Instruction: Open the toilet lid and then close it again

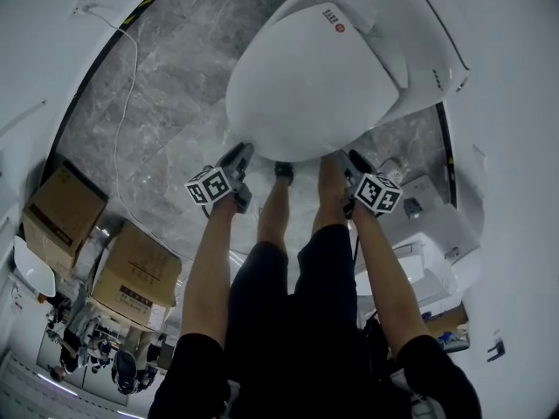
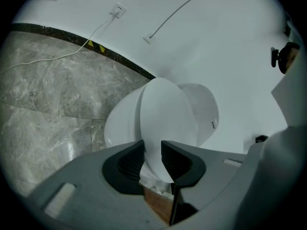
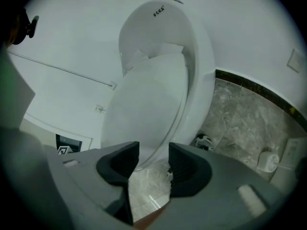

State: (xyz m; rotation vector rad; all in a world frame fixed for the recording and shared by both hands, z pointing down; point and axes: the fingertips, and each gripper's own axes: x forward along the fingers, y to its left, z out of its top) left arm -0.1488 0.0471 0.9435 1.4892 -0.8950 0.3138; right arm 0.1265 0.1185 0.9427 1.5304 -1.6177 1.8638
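the left gripper (image 2: 152, 147) was at the front left edge of the toilet lid (image 1: 314, 77), and its jaws looked squeezed on the thin rim there. the lid lay flat and shut on the bowl (image 2: 117, 126). it was long like an egg, with its round front end toward the person and the end where it turns far away. a lift would likely have to swing the front edge up and away. the lid was smooth, shiny white plastic, hard and a bit domed, so it could slip. around it the floor (image 1: 175, 85) was grey stone with pale veins. the right gripper (image 3: 154, 150) was at the front right edge of the lid. its jaws stood wide apart, with the rim just ahead and not pressed.
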